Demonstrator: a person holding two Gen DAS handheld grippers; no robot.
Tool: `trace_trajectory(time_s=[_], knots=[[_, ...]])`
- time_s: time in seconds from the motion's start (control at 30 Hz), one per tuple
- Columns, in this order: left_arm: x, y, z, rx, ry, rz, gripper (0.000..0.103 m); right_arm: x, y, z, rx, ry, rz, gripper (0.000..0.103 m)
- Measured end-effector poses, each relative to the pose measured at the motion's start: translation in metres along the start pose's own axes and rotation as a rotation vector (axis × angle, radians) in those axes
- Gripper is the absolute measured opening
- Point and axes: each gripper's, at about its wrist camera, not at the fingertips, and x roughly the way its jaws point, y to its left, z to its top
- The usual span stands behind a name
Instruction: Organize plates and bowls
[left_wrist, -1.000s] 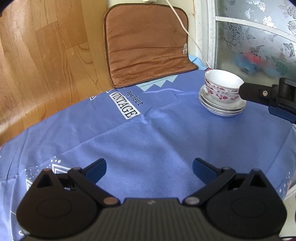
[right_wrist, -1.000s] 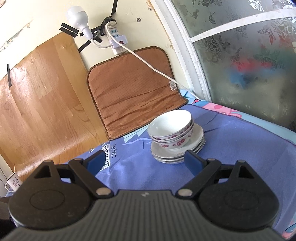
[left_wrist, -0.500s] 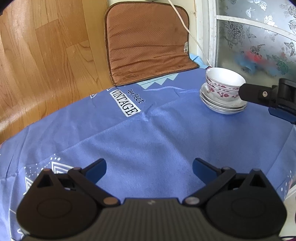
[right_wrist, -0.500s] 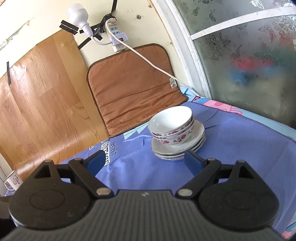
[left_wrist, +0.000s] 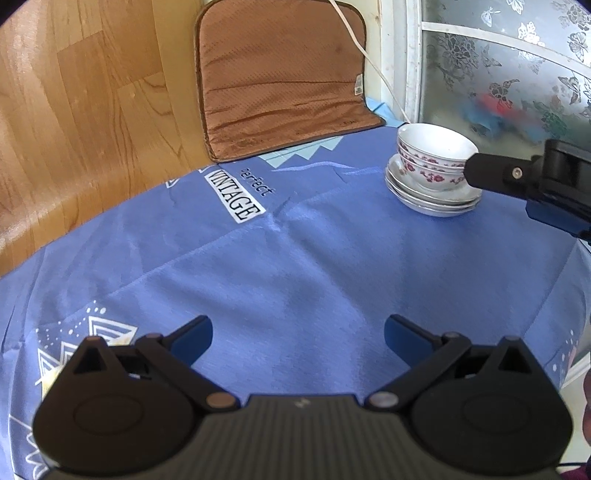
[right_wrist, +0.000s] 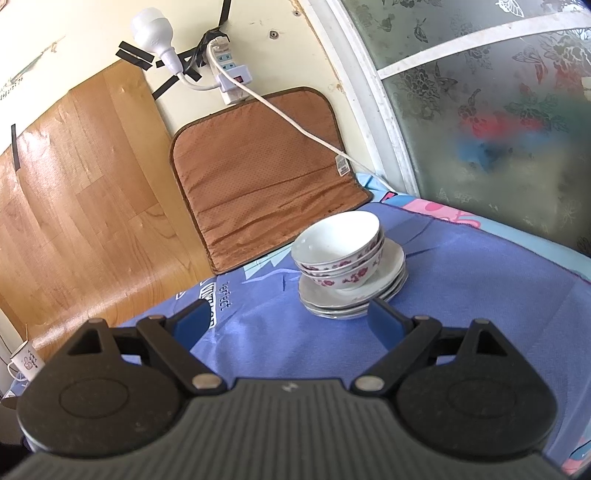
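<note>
Left gripper (left_wrist: 297, 334): jaws spread, empty.
Right gripper (right_wrist: 286, 319): jaws spread, empty.
Stack: white floral-banded porcelain bowls (right_wrist: 338, 249) nested on white plates (right_wrist: 352, 295), on blue tablecloth (left_wrist: 295, 258).

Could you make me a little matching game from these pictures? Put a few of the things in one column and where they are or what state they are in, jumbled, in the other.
Things:
1. bowls
2. plates
3. brown cushion
4. left gripper

Places or states:
A. leaning against the wall at the back of the table
B. stacked flat on the blue tablecloth, under everything else
C. open, holding nothing
D. nested together on top of the stack

Pairs: 1-D, 2-B, 3-A, 4-C
</note>
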Motion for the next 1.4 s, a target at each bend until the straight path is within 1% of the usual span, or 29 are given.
trace_trajectory(time_s=[0.27, 0.9, 1.03, 1.2, 1.4], knots=[[0.0034, -0.0002, -0.0015, 0.000, 0.020, -0.021, 0.103, 0.0009, -0.0005, -0.0004, 0.001, 0.004, -0.002, 0.094], [0.0037, -0.0047, -0.0019, 0.010, 0.022, -0.031, 0.103, 0.0003, -0.0007, -0.0005, 0.000, 0.005, -0.002, 0.094], [0.0011, -0.0052, -0.0019, 0.010, 0.013, -0.026, 0.103, 0.0007, -0.0021, -0.0007, 0.004, 0.003, -0.002, 0.094], [-0.0029, -0.0059, -0.0007, 0.019, -0.018, -0.009, 0.103, 0.0021, -0.0018, -0.0007, 0.000, 0.009, -0.002, 0.094], [-0.0036, -0.0032, -0.0006, 0.016, -0.018, -0.016, 0.103, 0.0012, 0.0002, -0.0004, -0.007, 0.006, 0.000, 0.094]])
